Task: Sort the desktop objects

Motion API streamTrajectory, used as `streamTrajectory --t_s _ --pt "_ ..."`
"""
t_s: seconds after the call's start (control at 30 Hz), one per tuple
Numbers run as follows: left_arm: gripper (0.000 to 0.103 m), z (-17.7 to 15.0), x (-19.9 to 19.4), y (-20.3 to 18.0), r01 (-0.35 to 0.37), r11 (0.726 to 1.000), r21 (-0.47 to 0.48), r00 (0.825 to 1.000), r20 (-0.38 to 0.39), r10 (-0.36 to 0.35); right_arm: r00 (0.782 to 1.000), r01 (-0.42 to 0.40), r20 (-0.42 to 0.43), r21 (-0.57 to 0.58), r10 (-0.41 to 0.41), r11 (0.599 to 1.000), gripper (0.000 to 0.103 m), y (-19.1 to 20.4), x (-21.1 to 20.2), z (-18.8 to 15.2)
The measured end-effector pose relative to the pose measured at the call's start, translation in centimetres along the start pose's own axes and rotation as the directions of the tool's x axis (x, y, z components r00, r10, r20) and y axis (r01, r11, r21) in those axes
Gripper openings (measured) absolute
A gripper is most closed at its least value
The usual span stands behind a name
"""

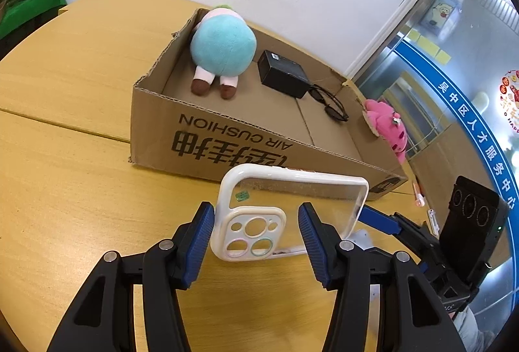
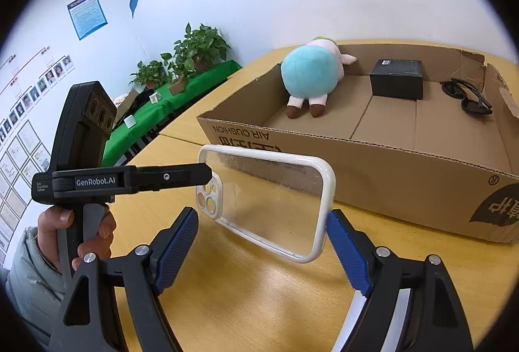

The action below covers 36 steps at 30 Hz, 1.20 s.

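A clear phone case (image 1: 292, 209) with a white rim stands tilted off the wooden table in front of a cardboard box (image 1: 227, 144). My left gripper (image 1: 256, 222) is open, its blue pads on either side of the case's camera end. My right gripper (image 2: 262, 228) is open around the case (image 2: 269, 199), and its right pad (image 2: 340, 232) touches the case's rim. In the left wrist view the right gripper's finger (image 1: 379, 219) reaches the case's far edge. The box (image 2: 373, 170) holds a blue plush toy (image 2: 308, 73), a black box (image 2: 397, 76) and sunglasses (image 2: 467, 95).
A pink plush (image 1: 389, 125) lies at the box's far corner. A pen (image 1: 418, 193) and a white sheet (image 1: 363, 238) lie on the table to the right. Potted plants (image 2: 194, 56) on a green cloth stand by the wall.
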<state>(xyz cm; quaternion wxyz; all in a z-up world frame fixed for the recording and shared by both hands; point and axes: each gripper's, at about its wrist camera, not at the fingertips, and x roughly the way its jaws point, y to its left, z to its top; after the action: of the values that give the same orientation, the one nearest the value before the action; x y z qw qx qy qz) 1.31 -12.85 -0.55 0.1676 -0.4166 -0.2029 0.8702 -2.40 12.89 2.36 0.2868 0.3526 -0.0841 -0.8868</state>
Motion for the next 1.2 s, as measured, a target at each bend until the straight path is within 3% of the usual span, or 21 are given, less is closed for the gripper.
streamTrajectory --t_s 0.5,0.63,0.8,0.87,0.97,1.0,1.03,1.13,1.2 --pt "0.061 -1.1 -0.1 0.3 0.019 1.000 -0.005 1.000 -0.022 -0.019 1.000 -0.016 -0.008 0.029 0.016 0.999 0.083 -0.9 -0.5 -0.4" --pt "0.061 -1.8 0.8 0.7 -0.020 1.000 -0.010 0.997 -0.074 0.020 0.992 0.090 -0.094 0.046 -0.086 0.995 0.083 -1.5 0.6 -0.5" --pt "0.060 -2.5 2.7 0.7 -0.073 0.997 0.010 0.986 -0.151 0.074 0.971 0.147 -0.193 0.016 -0.142 0.989 0.082 -1.1 2.2 -0.7" --pt "0.054 -3.0 3.9 1.0 -0.119 0.993 0.012 0.972 -0.204 0.119 0.971 0.139 -0.196 0.011 -0.134 0.990 0.082 -0.9 2.4 -0.8" --pt "0.034 -3.2 3.8 0.9 -0.142 0.989 0.041 0.972 -0.185 0.147 0.973 0.128 -0.192 0.003 -0.125 0.992 0.083 -0.6 2.3 -0.8" --pt "0.016 -3.2 3.8 1.1 -0.156 0.987 0.042 0.969 -0.186 0.161 0.973 0.130 -0.191 -0.001 -0.128 0.992 0.083 -0.6 2.2 -0.8" --pt "0.007 -3.3 3.8 1.3 -0.182 0.982 0.042 0.965 -0.182 0.186 0.973 0.132 -0.191 -0.002 -0.130 0.991 0.083 -0.5 2.2 -0.9" --pt "0.006 -3.3 3.5 2.2 -0.181 0.984 0.004 0.969 -0.171 0.179 0.971 0.142 -0.197 0.013 -0.136 0.990 0.083 -0.7 2.3 -0.9" --pt "0.005 -3.3 3.3 2.4 -0.223 0.975 0.016 0.962 -0.156 0.223 0.970 0.141 -0.201 0.018 -0.134 0.990 0.083 -0.7 2.4 -1.0"
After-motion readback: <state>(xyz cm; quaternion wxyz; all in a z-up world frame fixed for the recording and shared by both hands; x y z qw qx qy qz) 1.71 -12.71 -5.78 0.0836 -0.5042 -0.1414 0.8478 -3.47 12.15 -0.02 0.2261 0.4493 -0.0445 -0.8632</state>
